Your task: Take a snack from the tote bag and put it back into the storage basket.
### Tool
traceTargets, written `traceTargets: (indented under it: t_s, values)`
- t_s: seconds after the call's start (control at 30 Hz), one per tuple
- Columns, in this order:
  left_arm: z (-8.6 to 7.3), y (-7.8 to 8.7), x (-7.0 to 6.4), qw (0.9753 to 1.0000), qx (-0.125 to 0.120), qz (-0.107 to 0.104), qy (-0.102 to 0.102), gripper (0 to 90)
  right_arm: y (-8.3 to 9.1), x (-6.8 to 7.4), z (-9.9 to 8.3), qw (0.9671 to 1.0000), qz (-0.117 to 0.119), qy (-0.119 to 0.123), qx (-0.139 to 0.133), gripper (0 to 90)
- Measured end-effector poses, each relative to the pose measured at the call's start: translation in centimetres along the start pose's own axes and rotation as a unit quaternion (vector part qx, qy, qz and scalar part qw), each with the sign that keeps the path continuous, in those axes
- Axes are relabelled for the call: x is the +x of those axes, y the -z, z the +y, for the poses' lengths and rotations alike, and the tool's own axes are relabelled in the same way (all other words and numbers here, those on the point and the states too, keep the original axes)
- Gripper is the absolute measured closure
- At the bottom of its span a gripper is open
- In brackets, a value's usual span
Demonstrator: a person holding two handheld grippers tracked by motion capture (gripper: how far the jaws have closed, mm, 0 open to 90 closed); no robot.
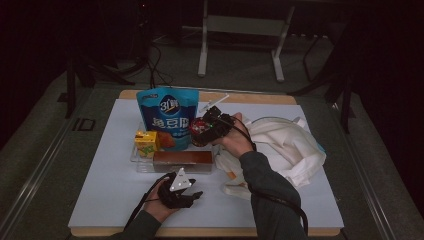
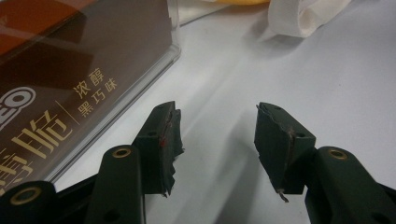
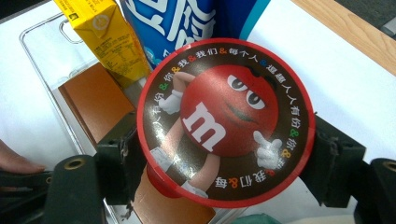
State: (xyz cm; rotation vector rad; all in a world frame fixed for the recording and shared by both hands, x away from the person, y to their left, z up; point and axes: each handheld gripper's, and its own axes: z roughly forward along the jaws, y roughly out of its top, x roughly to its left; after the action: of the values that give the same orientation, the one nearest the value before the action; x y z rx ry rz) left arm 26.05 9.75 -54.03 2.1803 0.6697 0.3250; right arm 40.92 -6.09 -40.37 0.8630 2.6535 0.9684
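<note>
My right gripper (image 1: 204, 129) is shut on a red and brown M&M's tub (image 3: 226, 121), its jaws pressing the tub from both sides under the round lid. It holds the tub (image 1: 198, 128) above the right end of a clear tray (image 1: 136, 156), next to a blue snack bag (image 1: 168, 117). In the tray stand a yellow juice carton (image 1: 146, 142) and a long brown chocolate box (image 1: 182, 160). My left gripper (image 1: 195, 196) rests open near the table's front, just below the brown box (image 2: 60, 79). Between its pads (image 2: 163, 140) there is only bare white tabletop.
A crumpled white cloth bag (image 1: 286, 145) lies to the right of the tray, its strap (image 2: 303, 16) reaching toward the left gripper. The white board (image 1: 105, 200) has a wooden edge (image 1: 260, 98) at the back. A metal frame (image 1: 240, 30) stands on the floor beyond.
</note>
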Motion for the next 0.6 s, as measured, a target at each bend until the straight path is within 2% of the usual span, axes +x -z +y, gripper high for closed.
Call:
traceTargets:
  t_s: [0.6]
  values:
    - [0.0, 0.0, 0.0, 1.0, 0.0, 0.001, 0.0, 49.1, -1.7, -0.1, -0.6, 0.9998, -0.006, -0.005, 0.018, 25.5]
